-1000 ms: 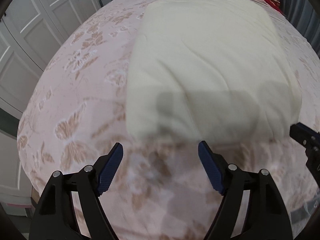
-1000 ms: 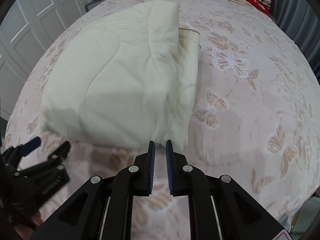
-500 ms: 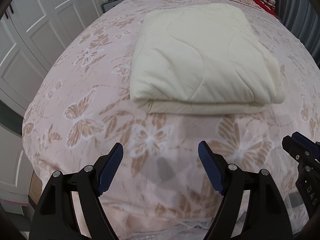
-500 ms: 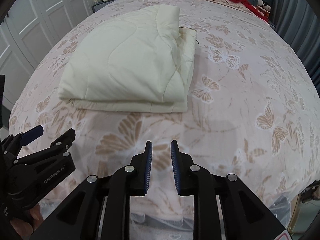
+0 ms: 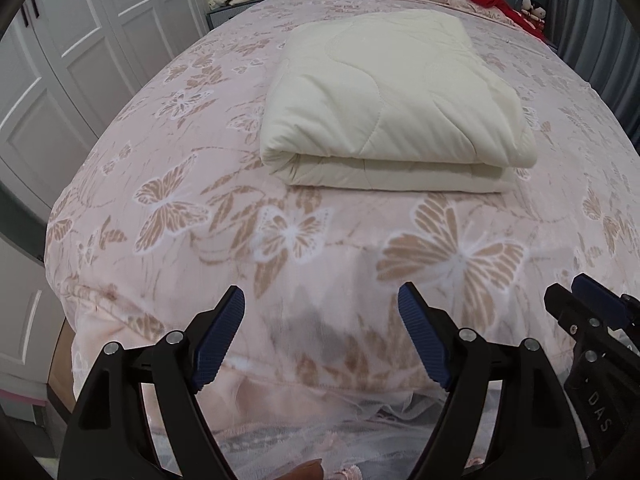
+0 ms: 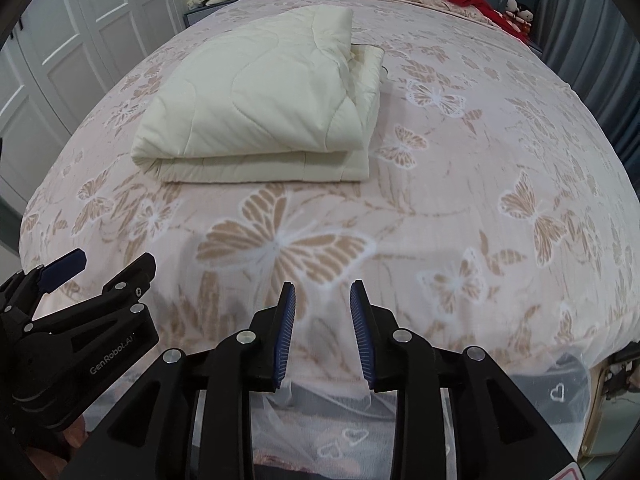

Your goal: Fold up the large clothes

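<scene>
Your folded quilt (image 5: 392, 96) sits mid-bed (image 5: 160, 184), nearer the left edge. Left gripper (image 5: 322, 340) is wide, empty; right gripper (image 6: 322, 332) narrow, opening, nothing between the fingers.

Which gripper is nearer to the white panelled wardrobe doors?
Left. The left gripper is on the side of the white panelled wardrobe doors; the right gripper, its empty jaws opening, is beyond it, farther away.
</scene>
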The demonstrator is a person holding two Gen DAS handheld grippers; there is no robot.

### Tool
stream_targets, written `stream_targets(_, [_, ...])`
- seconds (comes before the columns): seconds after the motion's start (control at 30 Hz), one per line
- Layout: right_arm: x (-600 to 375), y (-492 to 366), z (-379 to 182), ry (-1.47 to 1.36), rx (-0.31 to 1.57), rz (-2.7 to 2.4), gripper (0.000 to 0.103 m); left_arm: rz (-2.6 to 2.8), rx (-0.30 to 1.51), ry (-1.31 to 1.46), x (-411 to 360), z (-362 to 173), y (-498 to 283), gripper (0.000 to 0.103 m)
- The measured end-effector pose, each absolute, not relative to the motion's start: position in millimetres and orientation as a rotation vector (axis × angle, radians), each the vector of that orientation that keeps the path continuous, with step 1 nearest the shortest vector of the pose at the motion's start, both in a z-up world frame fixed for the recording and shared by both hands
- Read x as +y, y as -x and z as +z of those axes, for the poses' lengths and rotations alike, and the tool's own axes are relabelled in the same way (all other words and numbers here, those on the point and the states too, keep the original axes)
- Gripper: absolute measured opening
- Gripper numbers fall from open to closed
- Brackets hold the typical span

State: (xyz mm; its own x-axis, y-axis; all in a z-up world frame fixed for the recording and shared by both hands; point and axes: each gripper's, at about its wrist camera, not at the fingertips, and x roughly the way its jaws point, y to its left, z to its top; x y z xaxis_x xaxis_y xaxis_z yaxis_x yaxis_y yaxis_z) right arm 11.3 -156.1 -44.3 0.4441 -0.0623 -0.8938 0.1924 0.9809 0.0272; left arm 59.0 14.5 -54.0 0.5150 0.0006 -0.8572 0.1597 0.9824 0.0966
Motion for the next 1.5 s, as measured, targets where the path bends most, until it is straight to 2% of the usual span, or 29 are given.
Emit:
stream_targets(0.5, [-143.5, 10.3, -50.5, -0.131, 1.086, -0.146, 0.031, -0.127, 0.986, -0.167, 17.9, -60.6, -24.3, 0.078])
stream_targets(0.8, [-143.5, 11.4, -51.2, -0.141, 1.083, -0.148, 0.032, -0.137, 0.981, -0.166, 15.7, -61.6, -20.4, 0.078])
stream_targets(0.93, [-143.5, 11.9, -50.5, -0.144, 1.079, -0.146, 0.037, -0.133, 0.966, -0.172, 14.7, -60.2, -18.9, 0.078])
stream_targets(1.5, [-142.2, 12.3, -48.7, -0.145, 1.07, -0.149, 0.037, -0.124, 0.961, -0.166, 15.7, -60.6, -18.5, 0.079])
